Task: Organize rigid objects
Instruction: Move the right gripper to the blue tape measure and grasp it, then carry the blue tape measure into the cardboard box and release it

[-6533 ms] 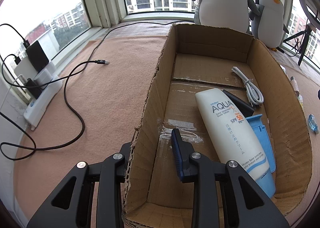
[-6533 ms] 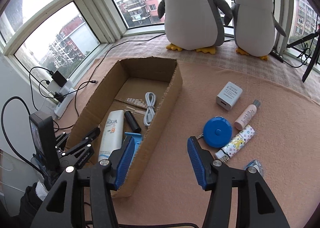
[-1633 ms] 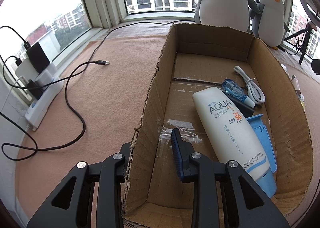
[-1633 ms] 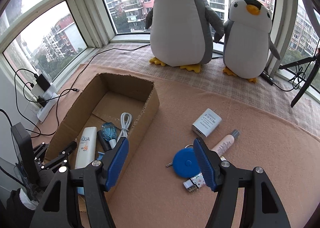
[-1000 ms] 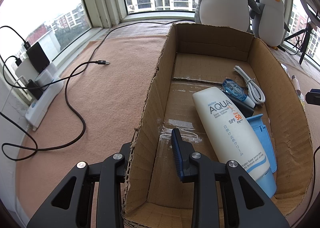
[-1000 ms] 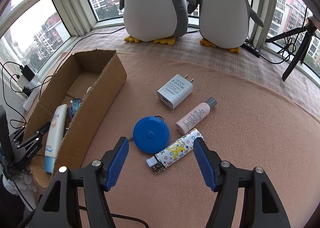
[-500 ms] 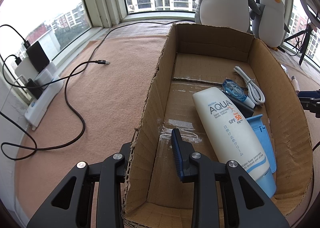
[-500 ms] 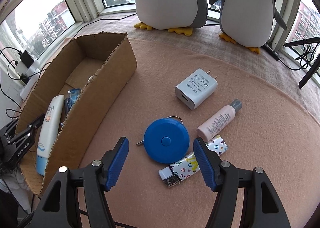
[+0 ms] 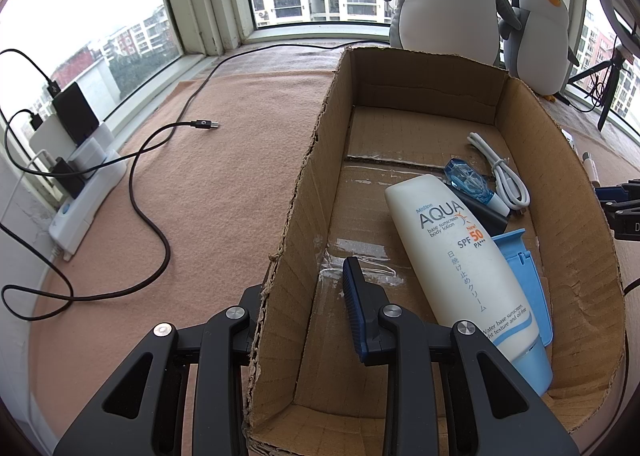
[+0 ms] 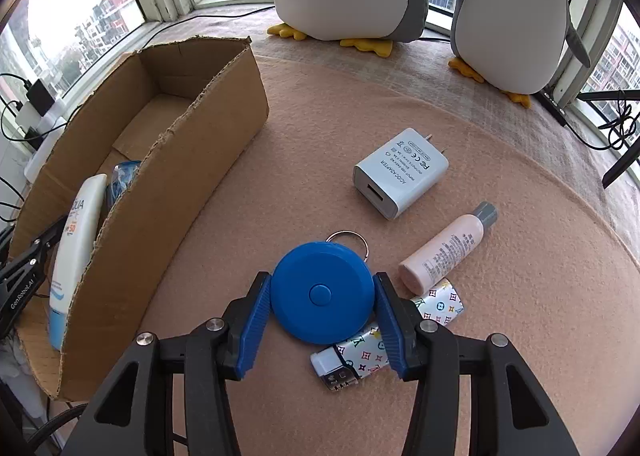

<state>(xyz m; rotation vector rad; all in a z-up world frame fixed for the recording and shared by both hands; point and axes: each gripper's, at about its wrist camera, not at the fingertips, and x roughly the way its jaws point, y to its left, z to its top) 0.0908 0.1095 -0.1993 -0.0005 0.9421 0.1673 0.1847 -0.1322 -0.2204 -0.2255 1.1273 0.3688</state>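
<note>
a: the right hand-held gripper [image 10: 322,306] has just been closing its jaws, and the blue tape measure [image 10: 322,292] sits between the blue pads, which touch its two sides.

b: and the left hand-held gripper [image 9: 304,312]?

a: clamped on the near left wall of the cardboard box [image 9: 296,224], one finger inside, one outside.

b: what lies near the right one?

a: on the peach surface [image 10: 360,104], a patterned lighter [image 10: 384,344] lies just under its right finger, touching the tape measure's near edge. a pink bottle [image 10: 448,248] lies just ahead to the right, and a white charger [image 10: 400,172] farther ahead. the box is off to its left.

b: inside the box?

a: ahead of the left one, to the right, a white sunscreen tube [image 9: 460,264] rests over a blue case [image 9: 524,276]; beyond them are a clear blue thing [image 9: 472,180] and a coiled white cable [image 9: 500,172].
</note>
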